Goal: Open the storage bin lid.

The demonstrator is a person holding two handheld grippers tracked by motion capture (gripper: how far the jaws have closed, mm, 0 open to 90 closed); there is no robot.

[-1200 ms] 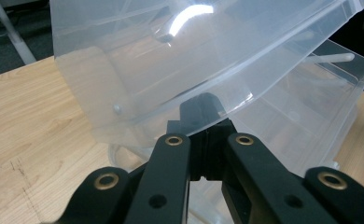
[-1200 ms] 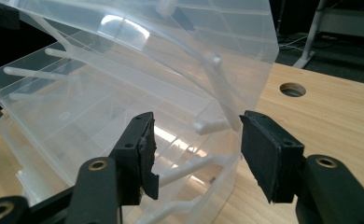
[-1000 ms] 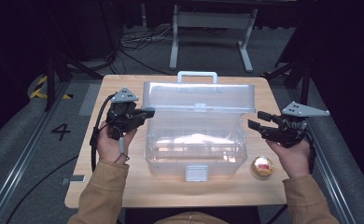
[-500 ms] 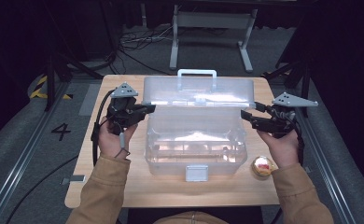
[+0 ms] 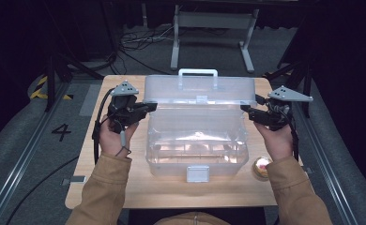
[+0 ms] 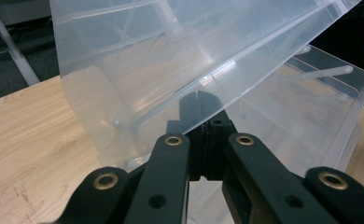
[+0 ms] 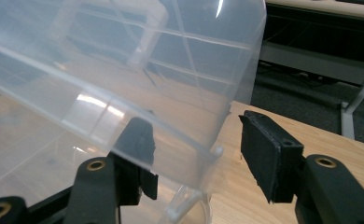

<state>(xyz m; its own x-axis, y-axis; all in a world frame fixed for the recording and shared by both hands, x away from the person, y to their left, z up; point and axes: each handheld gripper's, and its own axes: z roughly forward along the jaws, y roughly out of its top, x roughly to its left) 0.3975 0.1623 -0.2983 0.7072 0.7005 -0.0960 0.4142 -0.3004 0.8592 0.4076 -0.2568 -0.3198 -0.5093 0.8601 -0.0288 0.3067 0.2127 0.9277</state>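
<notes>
- Box [image 5: 195, 140]: big clear plastic storage box in the middle of the wooden table [image 5: 125, 187], lid [image 5: 200, 91] swung up toward the back with its carry handle on top. Looks light and hollow, thin walls, probably flexes a bit and is slick to the touch. I'd say the lid's side edges are the sane places to grab; the flat panels would just slip.
- Left gripper [image 5: 149, 107]: jaws look closed together at the lid's left end, seemingly pinching its edge, with the clear plastic right over the tips in the left gripper view.
- Right gripper [image 5: 245, 110]: jaws spread wide on either side of the lid's right corner, one pad behind the plastic, one out over the table. Not clamped.
- Table is smooth wood, so the box could slide if pushed sideways.
- Small round thing [image 5: 262, 168] sits near the box's front right corner, can't tell what it is.
- Room around is dark, with cables and a metal stand on the floor behind.
</notes>
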